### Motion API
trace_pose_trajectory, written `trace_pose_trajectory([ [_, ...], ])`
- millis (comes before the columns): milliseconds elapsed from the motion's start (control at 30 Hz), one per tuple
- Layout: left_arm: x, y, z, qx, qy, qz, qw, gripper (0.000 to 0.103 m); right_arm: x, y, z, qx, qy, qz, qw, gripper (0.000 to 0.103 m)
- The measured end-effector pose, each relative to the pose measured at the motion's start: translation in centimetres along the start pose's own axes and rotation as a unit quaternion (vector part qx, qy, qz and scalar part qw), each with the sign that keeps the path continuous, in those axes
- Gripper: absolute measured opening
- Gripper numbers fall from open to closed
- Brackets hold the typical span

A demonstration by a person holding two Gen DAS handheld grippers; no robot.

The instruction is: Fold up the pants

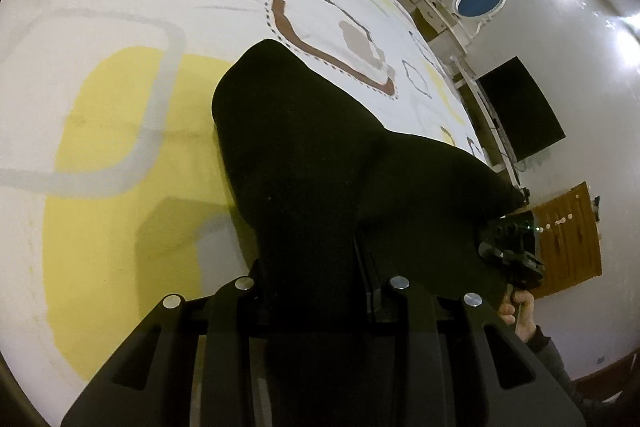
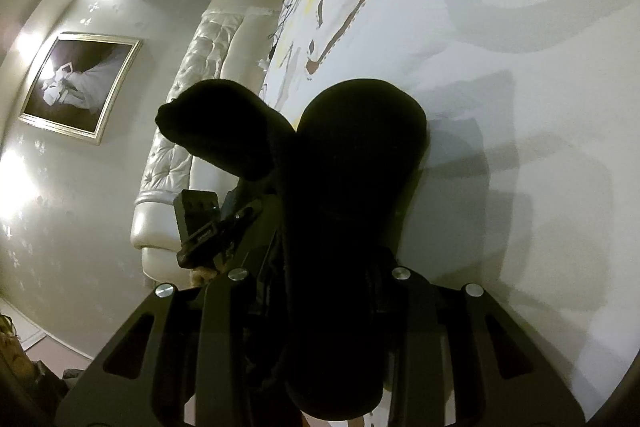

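Black pants hanging over the patterned bed sheet (image 1: 120,131)

The black pants (image 1: 304,163) are draping lengthwise away from both cameras, lifted above the bedding. The left gripper (image 1: 320,291) and right gripper (image 2: 320,279) are each pinching the fabric, jaws nearly closed on a bunched edge.

My left gripper (image 1: 320,291) is matte black plastic: broad angled linkage arms with slotted cut-outs, joined by four round silver pivot pins. My right gripper (image 2: 320,279) is built alike, black with four shiny pins. Seen from the left wrist, its boxy black body carries a small green light, and my hand (image 1: 520,315) wears a dark grey sleeve (image 1: 556,359).
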State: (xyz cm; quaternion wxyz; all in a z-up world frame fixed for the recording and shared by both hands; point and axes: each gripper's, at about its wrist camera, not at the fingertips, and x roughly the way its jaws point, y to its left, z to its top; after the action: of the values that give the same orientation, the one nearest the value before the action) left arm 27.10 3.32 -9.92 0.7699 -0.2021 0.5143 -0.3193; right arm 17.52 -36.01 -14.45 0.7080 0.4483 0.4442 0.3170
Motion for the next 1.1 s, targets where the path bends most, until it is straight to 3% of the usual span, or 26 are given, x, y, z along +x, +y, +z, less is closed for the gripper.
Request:
trace_pose_trajectory([
  [267, -0.2, 1.0, 1.9, -0.003, 0.0, 0.008, 1.0, 0.029, 1.9, -0.3, 2.3, 0.009, -0.004, 0.006, 1.0, 0.031],
  [867, -2.5, 2.8, 0.1, -0.024, -0.02, -0.009, 0.9995, 0.03, 3.9, -0.4, 3.3, 0.024, 0.003, 0.024, 0.999, 0.031],
  [1100, -2.1, 4.3, 0.3, -0.052, -0.018, -0.036, 0.9979, 0.038, 3.9, -0.6, 3.1, 0.03, 0.001, 0.029, 0.999, 0.031],
])
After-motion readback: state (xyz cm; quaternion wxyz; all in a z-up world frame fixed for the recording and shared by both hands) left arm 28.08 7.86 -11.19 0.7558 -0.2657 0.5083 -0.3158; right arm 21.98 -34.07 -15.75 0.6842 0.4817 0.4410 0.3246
